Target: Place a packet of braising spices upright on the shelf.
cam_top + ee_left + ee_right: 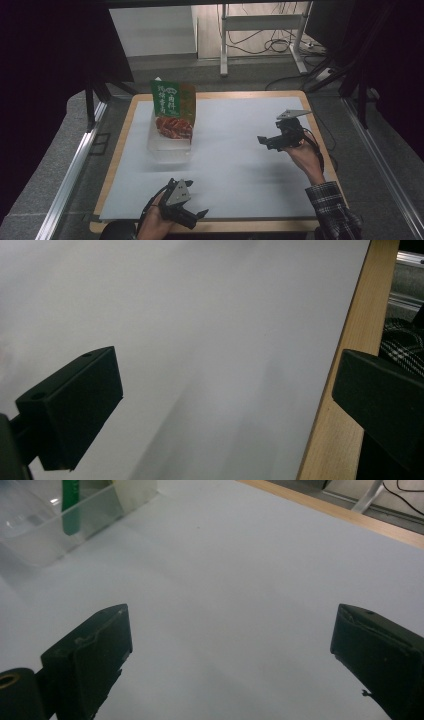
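A green and red snack bag stands upright in a clear plastic box at the left middle of the white sheet. My left gripper is low at the table's front edge, open, its jaws pointing right with nothing between them. My right gripper hovers at the right side, open and empty, pointing left toward the box from some distance. In the right gripper view the box and the bag's green edge sit far up left of the open gripper. The left gripper faces bare sheet.
The white sheet covers a wooden table; its wood edge runs beside the left gripper's right jaw. A plaid sleeve comes in at the bottom right. Metal rails flank the table, and a frame with cables stands behind.
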{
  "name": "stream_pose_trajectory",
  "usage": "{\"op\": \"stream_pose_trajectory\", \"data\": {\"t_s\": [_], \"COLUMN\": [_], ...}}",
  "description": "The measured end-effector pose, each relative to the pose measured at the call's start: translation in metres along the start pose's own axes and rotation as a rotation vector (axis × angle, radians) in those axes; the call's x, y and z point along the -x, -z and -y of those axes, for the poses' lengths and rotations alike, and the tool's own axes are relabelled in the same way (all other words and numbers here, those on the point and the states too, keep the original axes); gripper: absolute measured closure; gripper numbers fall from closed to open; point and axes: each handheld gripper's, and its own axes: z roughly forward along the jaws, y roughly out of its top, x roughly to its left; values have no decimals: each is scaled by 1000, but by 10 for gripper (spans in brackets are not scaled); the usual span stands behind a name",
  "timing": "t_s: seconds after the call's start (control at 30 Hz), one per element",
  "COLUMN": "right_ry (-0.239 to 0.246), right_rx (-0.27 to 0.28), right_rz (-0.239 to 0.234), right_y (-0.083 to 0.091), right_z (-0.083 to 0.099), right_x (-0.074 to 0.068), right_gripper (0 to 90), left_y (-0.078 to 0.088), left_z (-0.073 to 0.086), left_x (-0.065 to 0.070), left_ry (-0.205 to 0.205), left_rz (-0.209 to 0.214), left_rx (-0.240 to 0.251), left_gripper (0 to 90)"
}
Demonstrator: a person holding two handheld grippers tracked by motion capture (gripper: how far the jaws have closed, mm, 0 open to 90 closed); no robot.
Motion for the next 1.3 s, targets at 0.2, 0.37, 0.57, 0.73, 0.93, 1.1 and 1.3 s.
{"op": "stream_pose_trajectory", "data": {"t_s": [0.2,0.37,0.57,0.73,0.93,1.1,1.3], "right_ry": [-19,-66,-90,-110,-147,-169,-198], "right_rx": [-21,-33,-60,-79,-110,-127,-158], "right_rz": [40,76,119,189,259,298,320], "right_y": [2,3,4,6,7,6,2], "right_z": [6,12,21,30,41,50,60], "right_x": [9,19,31,44,58,67,76], "right_gripper": [28,21,24,60,79,79,69], "left_y": [0,0,0,0,0,0,-1], "left_z": [0,0,0,0,0,0,0], "left_x": [0,0,0,0,0,1,1], "left_ry": [0,-3,-4,-6,-7,-9,-11], "left_rz": [0,-1,-3,-4,-4,-5,-5], "left_rx": [-1,-3,-6,-5,-7,-10,-12], "left_gripper": [0,0,0,0,0,0,0]}}
